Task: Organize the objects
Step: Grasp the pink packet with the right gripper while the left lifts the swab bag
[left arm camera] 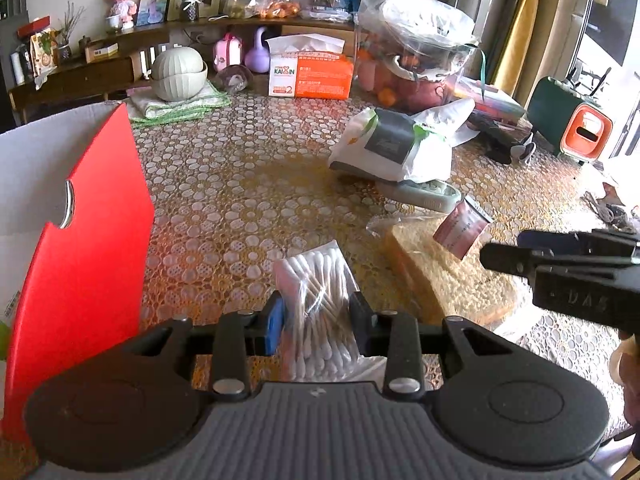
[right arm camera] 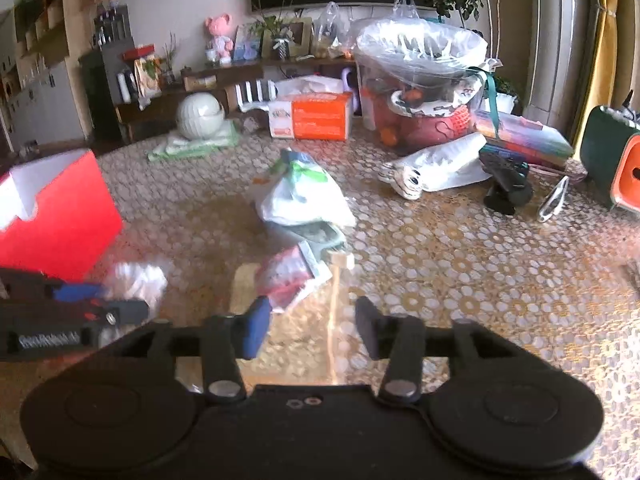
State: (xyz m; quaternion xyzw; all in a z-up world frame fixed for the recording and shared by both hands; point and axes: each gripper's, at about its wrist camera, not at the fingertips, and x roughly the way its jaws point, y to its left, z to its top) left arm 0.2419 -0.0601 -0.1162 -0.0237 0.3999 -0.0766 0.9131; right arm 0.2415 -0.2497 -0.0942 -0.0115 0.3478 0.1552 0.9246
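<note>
Left wrist view: left tool point(left arm camera: 316, 320) pinches a clear packet of cotton swabs point(left arm camera: 316, 300); keep it level towards the red box point(left arm camera: 80, 248) at left. Right tool point(right arm camera: 312, 328) gapes, empty.

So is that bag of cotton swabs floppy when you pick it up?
Probably a bit floppy: the bag of cotton swabs is thin clear plastic, crinkled where the left tongs squeeze it. It likely feels very light, since it holds only small sticks. The shiny plastic might slip, though the packed swabs should keep it from folding right over.
</note>
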